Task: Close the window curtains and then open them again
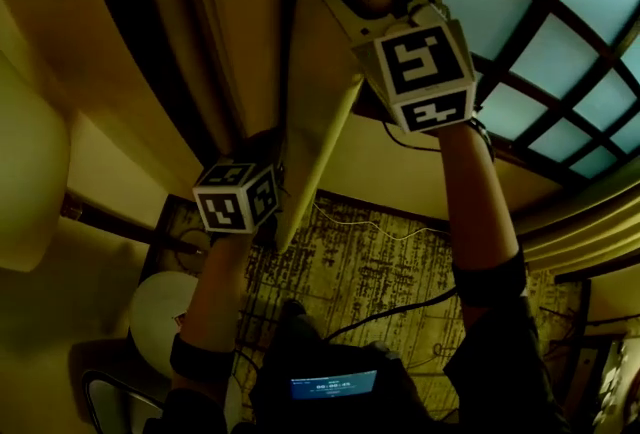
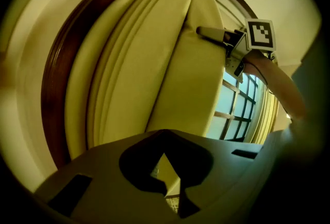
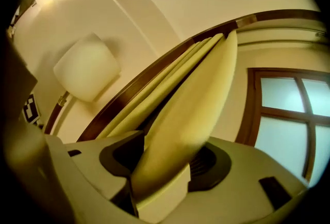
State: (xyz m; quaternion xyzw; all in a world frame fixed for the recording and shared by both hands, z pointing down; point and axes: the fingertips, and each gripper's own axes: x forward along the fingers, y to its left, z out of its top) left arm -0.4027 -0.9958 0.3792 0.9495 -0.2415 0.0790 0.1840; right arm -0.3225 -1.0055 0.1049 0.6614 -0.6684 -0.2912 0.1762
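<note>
From the head view, the person is reaching both arms up to the yellow curtain (image 1: 330, 112). The curtain is hanging bunched in folds at the left side of the window (image 1: 540, 32), and the glass panes are showing bare. The right gripper (image 1: 350, 2) is up high on the front fold. The left gripper (image 1: 255, 184) is lower down, just beside the curtain's hanging edge, above the patterned rug (image 1: 380, 262).

In the left gripper view, this gripper's two jaws are sitting together. A little bit of yellow is showing in the gap by them, but I cannot tell if any cloth is being pinched there. The curtain is rising in front of it, with the right gripper reaching in from the window side.

In the right gripper view, the jaws are standing apart. A thick fold of the curtain is lying loosely between them, and they are not squeezing it. A white lamp shade (image 3: 87, 65) is hanging on the wall off to the left.

So the curtain is sitting pulled back and the window is uncovered. That looks to me like the open position. I am not able to tell if the closing part is already done or still waiting.
</note>
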